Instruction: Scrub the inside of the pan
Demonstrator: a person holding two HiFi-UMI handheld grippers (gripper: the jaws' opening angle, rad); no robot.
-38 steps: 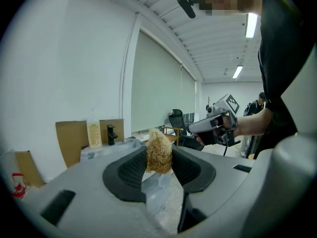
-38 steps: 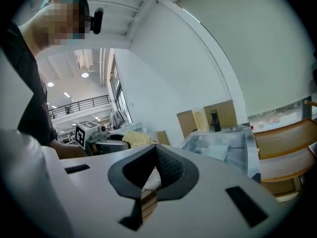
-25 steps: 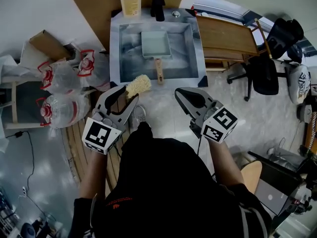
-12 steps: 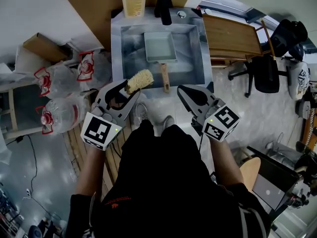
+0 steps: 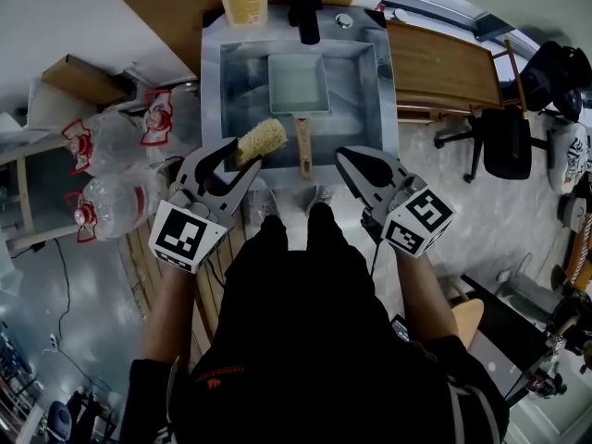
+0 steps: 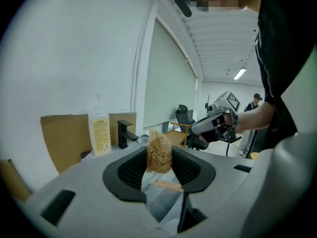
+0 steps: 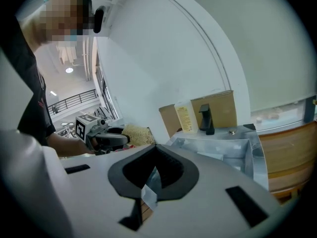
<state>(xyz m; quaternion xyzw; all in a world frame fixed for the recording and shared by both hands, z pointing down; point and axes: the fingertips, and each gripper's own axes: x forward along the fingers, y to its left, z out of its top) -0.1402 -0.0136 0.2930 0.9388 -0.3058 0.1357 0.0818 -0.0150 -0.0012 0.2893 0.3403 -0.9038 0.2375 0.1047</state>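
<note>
Left hand-held gripper [image 6: 159,157] pinching soft scrubber [image 5: 263,138]; right hand-held gripper [image 7: 154,155] pressed together, empty. Pan [image 5: 298,83] ahead looks stiff; hold wooden handle [image 5: 302,148].

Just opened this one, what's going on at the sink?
A person stands at a sink with a gripper in each hand. The left gripper has its fingers shut on a fibrous scrubber, held up near the sink's front edge. The right gripper is shut with nothing in it, level with the left one. A rectangular pan with a wooden handle lies in the basin, with neither gripper on it; scrubbing has not yet begun.
</note>
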